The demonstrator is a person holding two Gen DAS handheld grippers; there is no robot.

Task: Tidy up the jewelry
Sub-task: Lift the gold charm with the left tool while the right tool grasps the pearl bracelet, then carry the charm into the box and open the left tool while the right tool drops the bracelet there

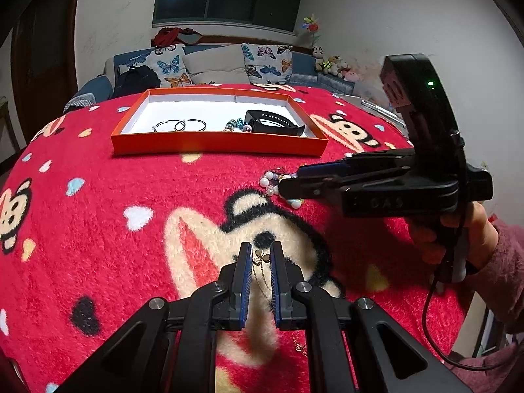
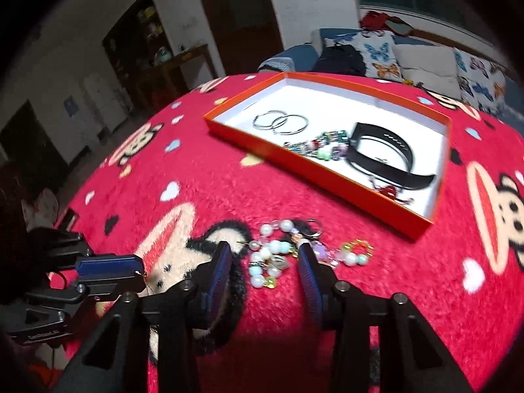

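My left gripper (image 1: 261, 250) is shut on a thin gold chain necklace (image 1: 262, 256), whose clover pendant shows between the blue pads just above the red monkey-print blanket (image 1: 131, 180). The right wrist view has this gripper (image 2: 143, 275) at the left edge. A tangle of pearl and coloured beads (image 2: 275, 247) lies on the blanket. My right gripper (image 2: 263, 252) straddles it with open jaws, and its pads do not press on the beads. From the left wrist view, the right gripper (image 1: 291, 179) comes in from the right over those beads (image 1: 268, 175).
An orange tray (image 1: 216, 145) with a white floor sits farther back and holds silver hoops (image 2: 281, 121), a beaded bracelet (image 2: 317, 145) and a black watch band (image 2: 380, 150). A hand and pink sleeve (image 1: 504, 262) hold the right gripper. A sofa with cushions (image 1: 213, 65) stands behind.
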